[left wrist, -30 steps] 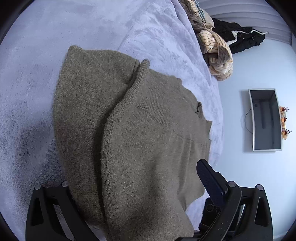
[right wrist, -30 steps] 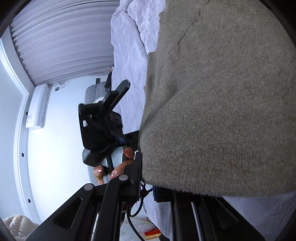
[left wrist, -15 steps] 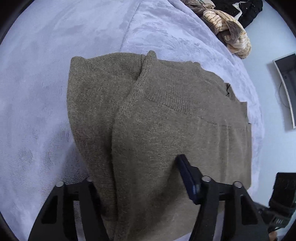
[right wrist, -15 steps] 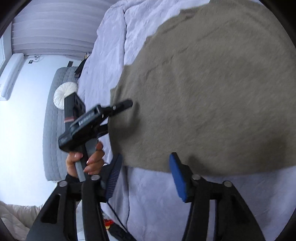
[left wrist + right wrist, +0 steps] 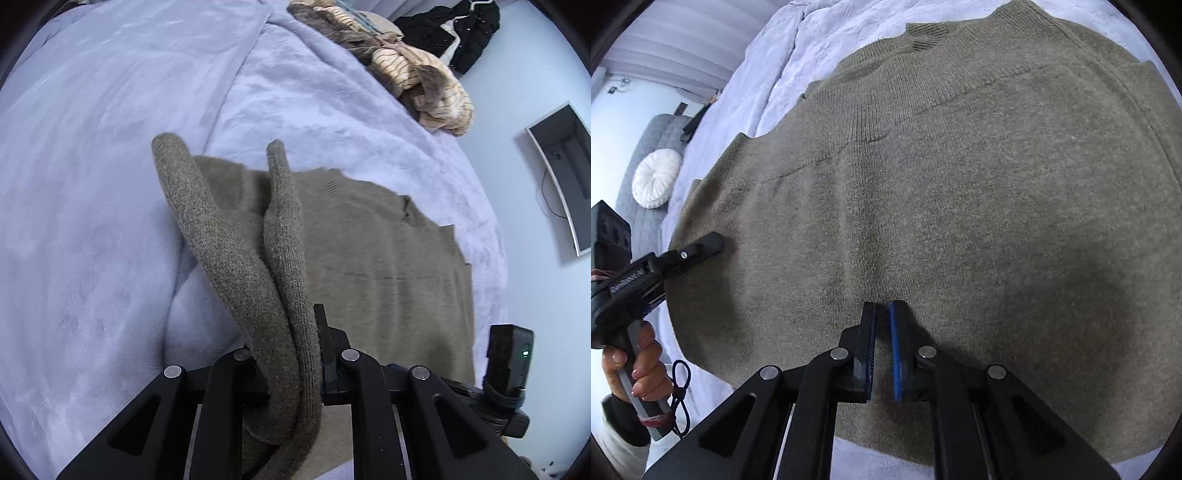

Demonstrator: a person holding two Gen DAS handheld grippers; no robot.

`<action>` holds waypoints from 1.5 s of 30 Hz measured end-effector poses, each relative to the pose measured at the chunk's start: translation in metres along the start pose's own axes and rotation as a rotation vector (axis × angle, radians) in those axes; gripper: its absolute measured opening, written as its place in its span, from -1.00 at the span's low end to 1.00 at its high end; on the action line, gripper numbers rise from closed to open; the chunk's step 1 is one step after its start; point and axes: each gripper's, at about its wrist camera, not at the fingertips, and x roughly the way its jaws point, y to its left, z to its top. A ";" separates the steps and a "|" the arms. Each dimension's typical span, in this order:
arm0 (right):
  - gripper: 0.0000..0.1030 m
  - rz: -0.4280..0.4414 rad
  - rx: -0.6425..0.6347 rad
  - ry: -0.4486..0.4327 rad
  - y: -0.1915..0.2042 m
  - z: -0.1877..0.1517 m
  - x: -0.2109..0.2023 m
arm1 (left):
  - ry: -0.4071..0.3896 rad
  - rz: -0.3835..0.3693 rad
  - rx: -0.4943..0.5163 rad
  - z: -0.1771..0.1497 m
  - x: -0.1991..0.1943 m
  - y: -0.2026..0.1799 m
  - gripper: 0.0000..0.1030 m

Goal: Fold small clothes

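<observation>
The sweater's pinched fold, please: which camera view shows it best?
The left wrist view: the sweater rises as a doubled ridge clamped in the left hand-held gripper. The right wrist view shows only flat knit, with that gripper at its edge.

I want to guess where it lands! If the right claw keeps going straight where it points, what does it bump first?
Probably the olive sweater. The right claw, shut, points down at the knit spread right ahead of its tips, though depth is unclear.

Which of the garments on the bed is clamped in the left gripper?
The olive knit sweater, its folded edge pinched in the left gripper. The tan striped garment and black garment lie untouched at the bed's far edge.
</observation>
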 end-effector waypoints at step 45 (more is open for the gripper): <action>0.30 0.766 0.656 -0.205 -0.223 0.014 -0.084 | -0.035 0.134 0.074 -0.010 0.058 -0.097 0.56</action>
